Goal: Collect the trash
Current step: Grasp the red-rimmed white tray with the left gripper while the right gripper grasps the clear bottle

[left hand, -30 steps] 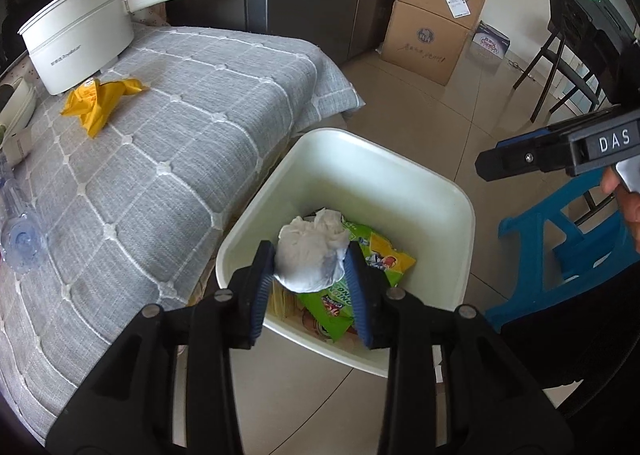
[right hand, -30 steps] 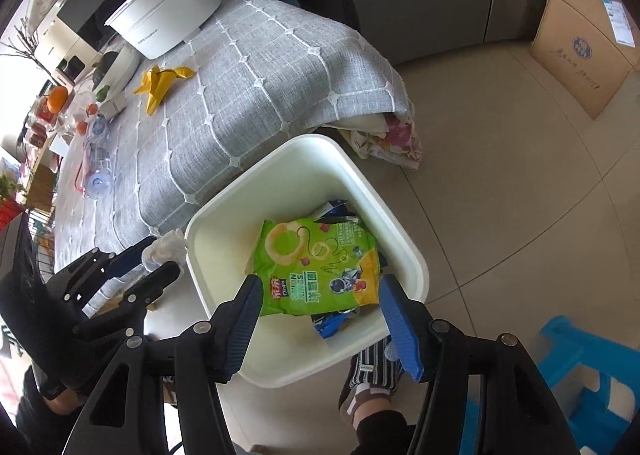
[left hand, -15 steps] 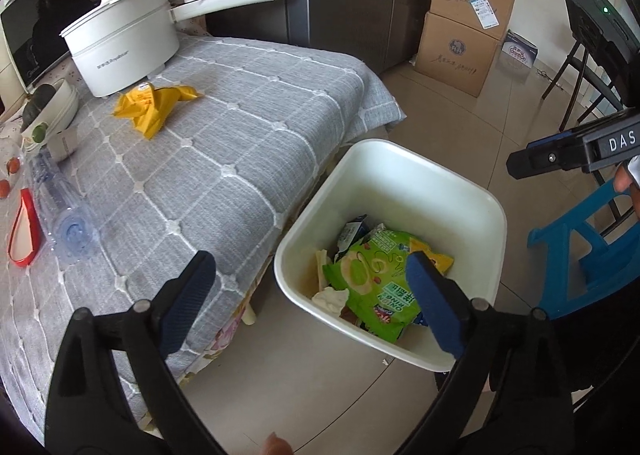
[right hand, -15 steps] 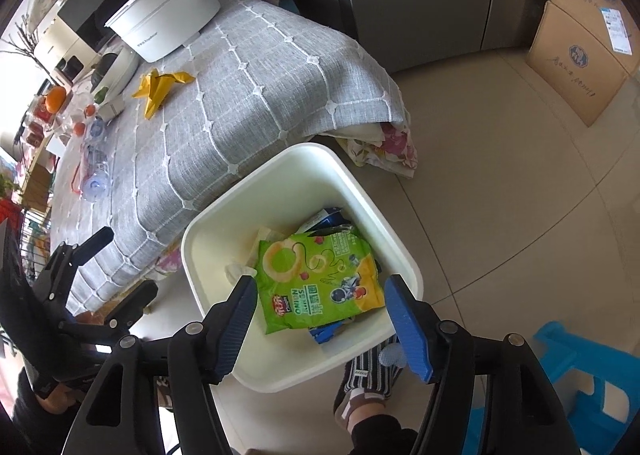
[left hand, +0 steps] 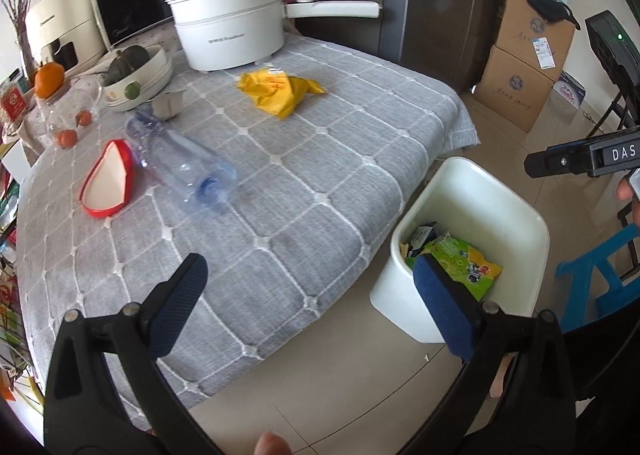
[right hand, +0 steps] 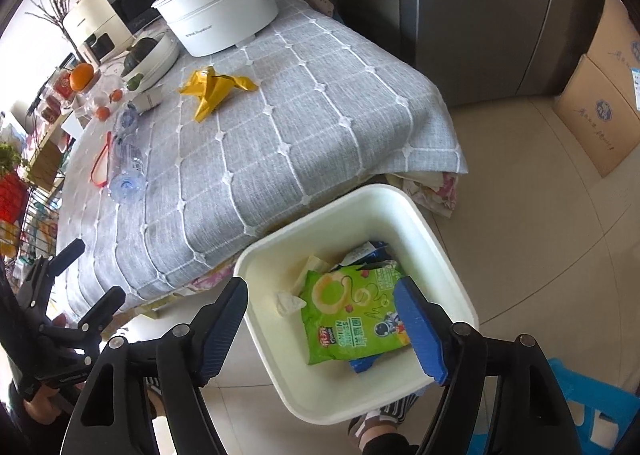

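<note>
The bin (right hand: 448, 255) stands on the floor just beside the near right edge of the table (left hand: 280, 175). Its lower contents are hidden under a green snack bag (right hand: 352, 315); a white tissue (right hand: 289, 302) lies beside the bag. The left gripper (left hand: 308, 303) and right gripper (right hand: 324, 331) are both wide and empty. On the table lie a yellow wrapper (left hand: 280, 91), a clear bottle (left hand: 184, 163) and a red-rimmed lid (left hand: 106, 185).

Blue stool (right hand: 592, 407) — cropped at frame edge
</note>
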`<state>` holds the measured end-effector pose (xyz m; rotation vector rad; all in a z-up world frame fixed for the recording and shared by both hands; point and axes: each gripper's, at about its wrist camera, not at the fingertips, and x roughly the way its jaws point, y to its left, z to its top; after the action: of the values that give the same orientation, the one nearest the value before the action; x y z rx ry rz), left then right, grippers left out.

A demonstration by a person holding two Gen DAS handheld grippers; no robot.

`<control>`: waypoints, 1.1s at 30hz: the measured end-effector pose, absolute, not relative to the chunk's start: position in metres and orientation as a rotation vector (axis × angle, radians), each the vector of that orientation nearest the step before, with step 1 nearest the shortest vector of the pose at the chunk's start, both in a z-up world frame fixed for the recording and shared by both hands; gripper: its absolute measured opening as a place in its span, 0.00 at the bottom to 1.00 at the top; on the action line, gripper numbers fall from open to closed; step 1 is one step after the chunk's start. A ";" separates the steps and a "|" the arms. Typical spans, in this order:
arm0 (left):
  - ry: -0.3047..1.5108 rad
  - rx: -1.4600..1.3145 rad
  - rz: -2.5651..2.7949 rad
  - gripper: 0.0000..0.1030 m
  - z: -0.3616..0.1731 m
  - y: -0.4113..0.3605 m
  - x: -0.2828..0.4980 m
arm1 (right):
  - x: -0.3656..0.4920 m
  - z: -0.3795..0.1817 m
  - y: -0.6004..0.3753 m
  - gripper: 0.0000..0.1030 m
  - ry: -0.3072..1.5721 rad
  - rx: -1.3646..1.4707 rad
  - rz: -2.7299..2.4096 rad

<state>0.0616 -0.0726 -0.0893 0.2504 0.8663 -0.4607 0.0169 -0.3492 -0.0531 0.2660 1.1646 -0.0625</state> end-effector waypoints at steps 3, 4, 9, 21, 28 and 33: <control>0.870 0.221 -0.402 0.99 -0.086 -0.042 0.071 | 0.032 -0.050 -0.328 0.76 1.155 0.246 -0.042; 0.870 0.209 -0.382 0.99 -0.084 -0.031 0.074 | 0.038 -0.049 -0.320 0.77 1.149 0.241 -0.035; 0.877 0.177 -0.283 0.99 -0.084 0.022 0.099 | 0.067 -0.053 -0.286 0.79 1.146 0.244 -0.006; 0.924 0.267 -0.250 0.83 -0.120 0.048 0.199 | 0.124 -0.060 -0.230 0.79 1.133 0.191 0.022; 0.942 0.260 -0.241 0.42 -0.148 0.032 0.233 | 0.148 -0.068 -0.221 0.79 1.123 0.127 0.009; 0.948 0.221 -0.250 0.09 -0.152 0.033 0.238 | 0.156 -0.072 -0.215 0.79 1.114 0.101 0.018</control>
<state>0.2376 0.0329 -0.1522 0.2215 0.9482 -0.2504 0.1564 -0.2150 -0.0718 0.1009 1.1140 0.0177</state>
